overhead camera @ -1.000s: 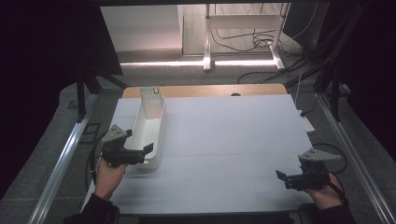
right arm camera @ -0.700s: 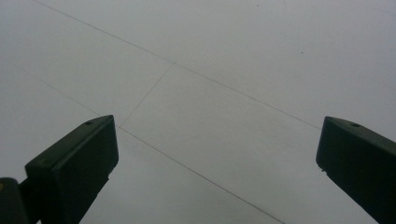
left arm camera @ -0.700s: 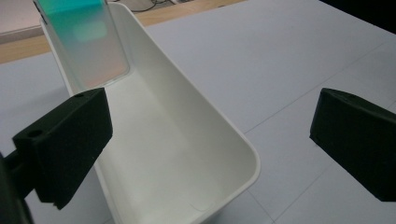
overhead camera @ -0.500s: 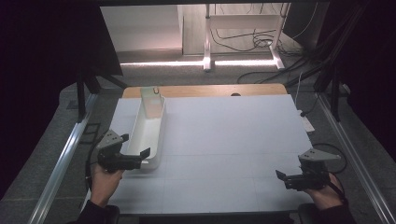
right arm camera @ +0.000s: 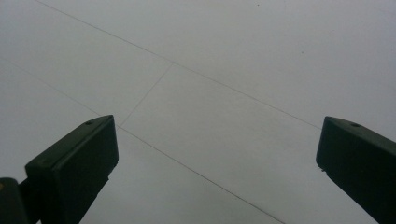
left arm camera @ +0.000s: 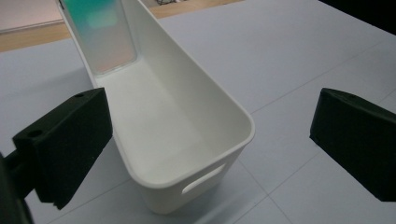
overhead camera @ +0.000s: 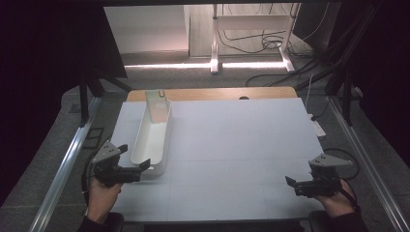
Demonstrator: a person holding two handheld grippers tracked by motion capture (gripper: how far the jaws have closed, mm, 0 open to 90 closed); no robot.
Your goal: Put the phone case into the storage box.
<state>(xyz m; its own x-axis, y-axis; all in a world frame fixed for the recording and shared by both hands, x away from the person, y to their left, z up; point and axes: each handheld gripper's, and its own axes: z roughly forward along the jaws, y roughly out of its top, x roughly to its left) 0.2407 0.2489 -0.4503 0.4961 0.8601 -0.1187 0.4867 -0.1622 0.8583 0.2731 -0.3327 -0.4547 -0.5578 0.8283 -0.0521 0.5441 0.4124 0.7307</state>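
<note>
1. A long white bin lies on the left part of the table, its length running from near to far.
2. A flat card with a pale green and pink face leans upright inside the bin's far end.
3. The bin's near end wall has a slot handle.
4. The left gripper sits at the table's near left, just beside the bin's near end; its jaws are wide apart and hold nothing.
5. In the left gripper view the near end of the bin lies between the two jaws, clear of both.
6. The right gripper is at the near right, well apart from the bin.
7. Its jaws are spread wide over bare table, gripping nothing.
</note>
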